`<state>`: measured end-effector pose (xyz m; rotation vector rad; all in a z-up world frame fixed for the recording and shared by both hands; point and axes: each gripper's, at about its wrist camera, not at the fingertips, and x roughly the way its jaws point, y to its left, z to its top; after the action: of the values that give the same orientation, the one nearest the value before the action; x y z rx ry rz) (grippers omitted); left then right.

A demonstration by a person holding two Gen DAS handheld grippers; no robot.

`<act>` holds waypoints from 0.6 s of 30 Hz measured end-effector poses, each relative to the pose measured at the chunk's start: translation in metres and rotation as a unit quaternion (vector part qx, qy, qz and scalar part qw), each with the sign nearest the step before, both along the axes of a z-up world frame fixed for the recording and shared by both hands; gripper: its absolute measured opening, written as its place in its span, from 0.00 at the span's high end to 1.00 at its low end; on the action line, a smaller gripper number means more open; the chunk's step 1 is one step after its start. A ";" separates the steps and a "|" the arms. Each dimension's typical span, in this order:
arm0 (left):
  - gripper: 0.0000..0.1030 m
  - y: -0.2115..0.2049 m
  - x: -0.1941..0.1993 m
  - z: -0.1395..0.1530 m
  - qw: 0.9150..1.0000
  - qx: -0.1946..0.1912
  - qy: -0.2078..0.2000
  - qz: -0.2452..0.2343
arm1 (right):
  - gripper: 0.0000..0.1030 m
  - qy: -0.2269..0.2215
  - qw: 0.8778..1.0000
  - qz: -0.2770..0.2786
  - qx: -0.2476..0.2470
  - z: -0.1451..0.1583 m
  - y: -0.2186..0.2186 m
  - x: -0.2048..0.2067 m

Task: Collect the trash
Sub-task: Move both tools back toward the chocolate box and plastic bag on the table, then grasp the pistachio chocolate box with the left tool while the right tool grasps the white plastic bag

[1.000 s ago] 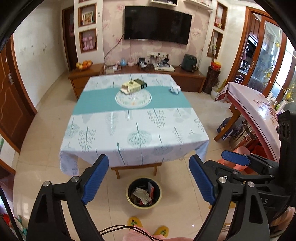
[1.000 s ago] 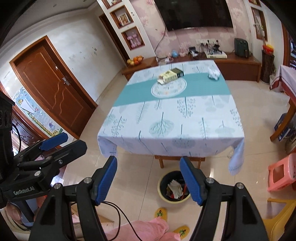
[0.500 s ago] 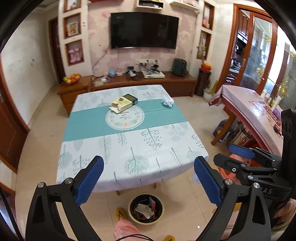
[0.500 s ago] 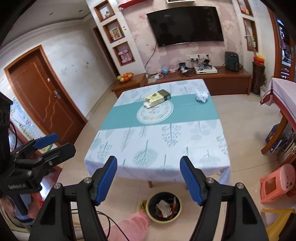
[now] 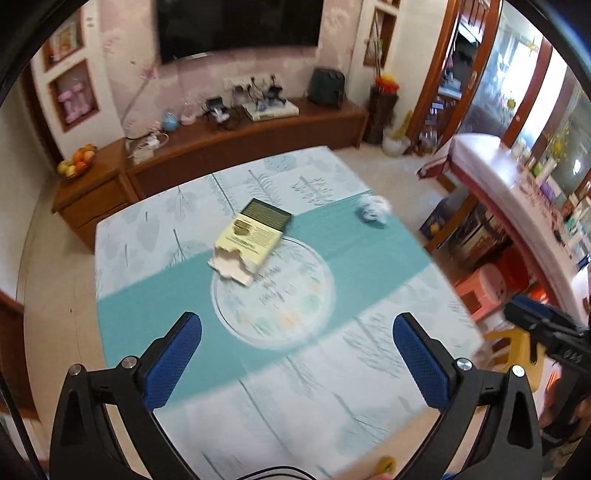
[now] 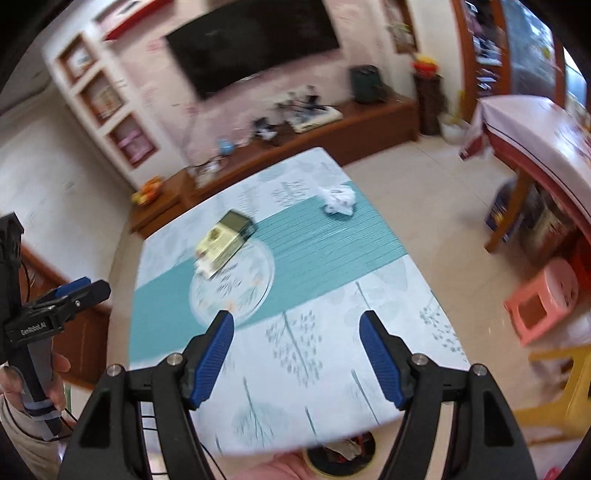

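Ahead of left tongs (image 5: 297, 334), box (image 5: 255, 234); beyond right tongs (image 6: 297, 332), tissue (image 6: 338, 199). Both spread, empty, apparently ready for pickup.

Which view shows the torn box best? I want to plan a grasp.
The left wrist view: the torn box is sharp, its ragged end plain. In the right wrist view the box is smaller and motion-blurred.

Pink-papered wall with black television (image 5: 236, 27), long wooden sideboard (image 5: 221, 147), pale tiled floor (image 6: 436, 192).
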<state>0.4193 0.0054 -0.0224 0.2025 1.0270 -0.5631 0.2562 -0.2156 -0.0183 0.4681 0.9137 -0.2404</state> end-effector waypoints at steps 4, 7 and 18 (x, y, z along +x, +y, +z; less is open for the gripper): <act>0.01 -0.010 0.078 -0.041 0.999 0.024 0.021 -0.031 | 0.22 0.021 0.999 -0.037 -0.014 -0.023 -0.002 0.048; 0.01 -0.020 0.124 -0.077 0.998 0.032 0.043 -0.046 | 0.22 0.037 0.998 -0.050 -0.023 -0.041 -0.004 0.080; 0.01 -0.069 0.214 -0.181 0.990 0.060 0.094 -0.089 | 0.22 0.058 0.995 -0.066 -0.055 -0.081 -0.018 0.165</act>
<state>0.6335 -0.0640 -0.2032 0.3542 1.2356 -0.6924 0.4208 -0.2332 -0.0990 0.4152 0.9776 -0.4399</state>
